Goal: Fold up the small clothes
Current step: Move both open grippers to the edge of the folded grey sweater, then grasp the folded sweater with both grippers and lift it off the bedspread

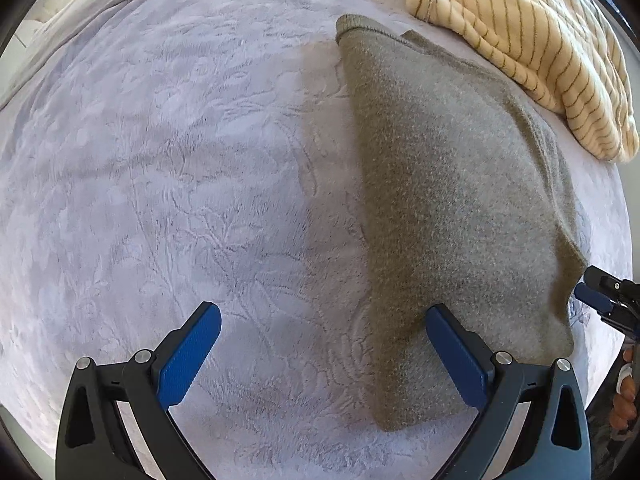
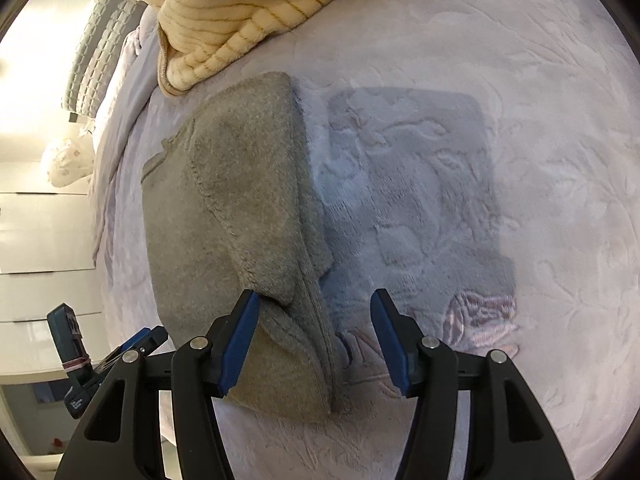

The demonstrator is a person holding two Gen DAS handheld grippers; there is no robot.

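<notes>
The grey garment (image 1: 452,208) lies folded on the pale embossed bedspread (image 1: 160,160), its far end just beside the cream striped blanket (image 1: 520,40).

Left wrist view: the left gripper (image 1: 322,354) points down at the near left edge of the garment. Its jaws stand wide apart and grip nothing; one blue pad is over the garment's edge, the other over bare bedspread. The right gripper (image 1: 600,300) shows only as a fingertip at the garment's near right corner, with part of a hand (image 1: 626,392) below it.

Right wrist view: the right gripper (image 2: 314,342) stands part open. A folded corner of the garment (image 2: 240,208) lies between its fingers, against the left pad (image 2: 240,344); the right pad is clear of the cloth. This view alone shows white drawers (image 2: 44,248) beyond the garment, past the bed edge, and a rectangular shadow on the bedspread beside the garment. The left gripper (image 2: 132,346) appears at the garment's near left side.
</notes>
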